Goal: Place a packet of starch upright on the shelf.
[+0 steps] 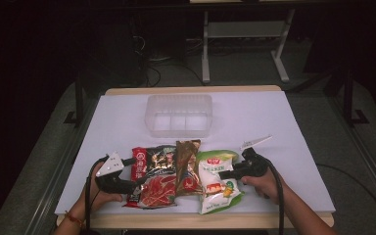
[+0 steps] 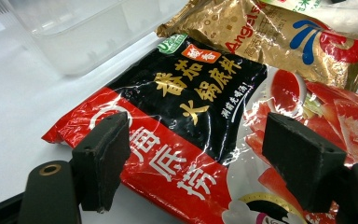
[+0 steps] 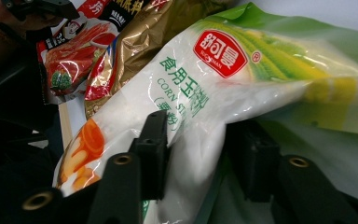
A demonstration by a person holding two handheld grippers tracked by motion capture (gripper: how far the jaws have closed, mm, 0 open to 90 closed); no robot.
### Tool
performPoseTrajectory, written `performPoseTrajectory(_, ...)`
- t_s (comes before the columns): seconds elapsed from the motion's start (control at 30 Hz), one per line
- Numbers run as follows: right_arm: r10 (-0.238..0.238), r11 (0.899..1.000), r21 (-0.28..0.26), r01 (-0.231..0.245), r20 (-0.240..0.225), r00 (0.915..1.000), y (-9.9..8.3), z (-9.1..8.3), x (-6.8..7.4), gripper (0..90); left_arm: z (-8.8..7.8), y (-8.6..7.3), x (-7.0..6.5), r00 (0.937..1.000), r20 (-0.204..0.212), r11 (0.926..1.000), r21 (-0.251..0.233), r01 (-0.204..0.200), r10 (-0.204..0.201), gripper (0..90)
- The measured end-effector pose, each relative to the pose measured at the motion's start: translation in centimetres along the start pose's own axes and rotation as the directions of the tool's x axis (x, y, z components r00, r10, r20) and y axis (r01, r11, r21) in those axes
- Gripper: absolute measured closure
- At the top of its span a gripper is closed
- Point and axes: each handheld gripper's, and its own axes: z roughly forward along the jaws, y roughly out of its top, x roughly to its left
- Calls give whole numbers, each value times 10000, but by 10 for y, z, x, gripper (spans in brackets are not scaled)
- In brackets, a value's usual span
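We see our right gripper (image 3: 196, 154) low in the frame, both pads pressing a pinched fold of the white-and-green corn starch bag (image 3: 242, 88); a gold packet (image 3: 140, 42) lies upper left; a red packet (image 3: 74, 56) beyond it.

I see a table (image 1: 293, 147) with a white top and a wooden rim showing along its far and near edges. A clear plastic box (image 1: 178, 115) sits toward the far edge, about midway across. Along the near edge three packets lie side by side, touching: a red and black packet (image 1: 149, 177) at the left, a gold packet (image 1: 188, 167) in the middle, and a white and green starch packet (image 1: 217, 180) at the right, its lower end reaching the near edge.
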Motion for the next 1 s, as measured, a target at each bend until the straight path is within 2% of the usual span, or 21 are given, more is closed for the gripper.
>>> performPoseTrajectory(0.03,0,10000,0,0,0,10000,0,0,0,657,0,0,0,10000,-1,10000,-12,4,-4,229)
performPoseTrajectory(0.07,-364,9993,-95,366,227,9991,-1,-2,5,707,-1,0,-1,10000,-5,10000,-58,22,-22,229)
performPoseTrajectory(0.13,-488,9987,-150,494,388,9981,-1,-3,9,738,-1,1,-1,10000,-10,9999,-97,52,-52,230)
performPoseTrajectory(0.17,-863,9953,-381,890,682,9939,-4,-7,16,790,-1,1,-1,10000,-4,9999,-132,84,-84,231)
performPoseTrajectory(0.23,-927,9946,-402,958,737,9930,-5,-8,18,798,-1,2,-1,9998,29,9995,-231,215,-215,231)
performPoseTrajectory(0.27,-1171,9912,-527,1218,852,9895,-7,-9,21,815,0,4,-2,9994,136,9989,-319,331,-327,232)
performPoseTrajectory(0.4,-1325,9879,-676,1395,988,9863,-10,-13,25,823,5,10,-6,9986,381,9987,-348,372,-359,232)
performPoseTrajectory(0.5,-1527,9828,-869,1630,1147,9816,-13,-19,29,825,12,16,-13,9963,788,9989,-308,356,-331,232)
performPoseTrajectory(0.57,-1800,9736,-1173,1957,1321,9748,-16,-24,34,828,19,22,-18,9937,1076,9992,-219,344,-319,232)
performPoseTrajectory(0.6,-1800,9736,-1173,1957,1321,9748,-16,-24,34,828,23,26,-20,9913,1277,9992,-196,339,-311,232)
performPoseTrajectory(0.63,-2065,9659,-1278,2253,1451,9676,-16,-27,37,829,27,29,-23,9881,1503,9993,-162,340,-311,232)
performPoseTrajectory(0.67,-2065,9659,-1278,2253,1451,9676,-16,-27,37,829,31,33,-26,9850,1697,9994,-95,323,-302,231)
performPoseTrajectory(0.73,-2230,9597,-1400,2435,1472,9636,-17,-29,39,829,40,41,-32,9761,2156,9996,0,273,-266,229)
performPoseTrajectory(0.83,-2432,9520,-1527,2652,1486,9585,-17,-30,41,830,52,53,-42,9699,2436,9999,117,24,-52,224)
performPoseTrajectory(0.9,-2481,9489,-1613,2711,1489,9572,-17,-30,42,831,58,62,-47,9622,2722,10000,51,-27,12,222)
performPoseTrajectory(1.0,-2674,9399,-1764,2923,1521,9515,-17,-31,46,832,67,71,-53,9540,2996,10000,-24,-75,78,215)
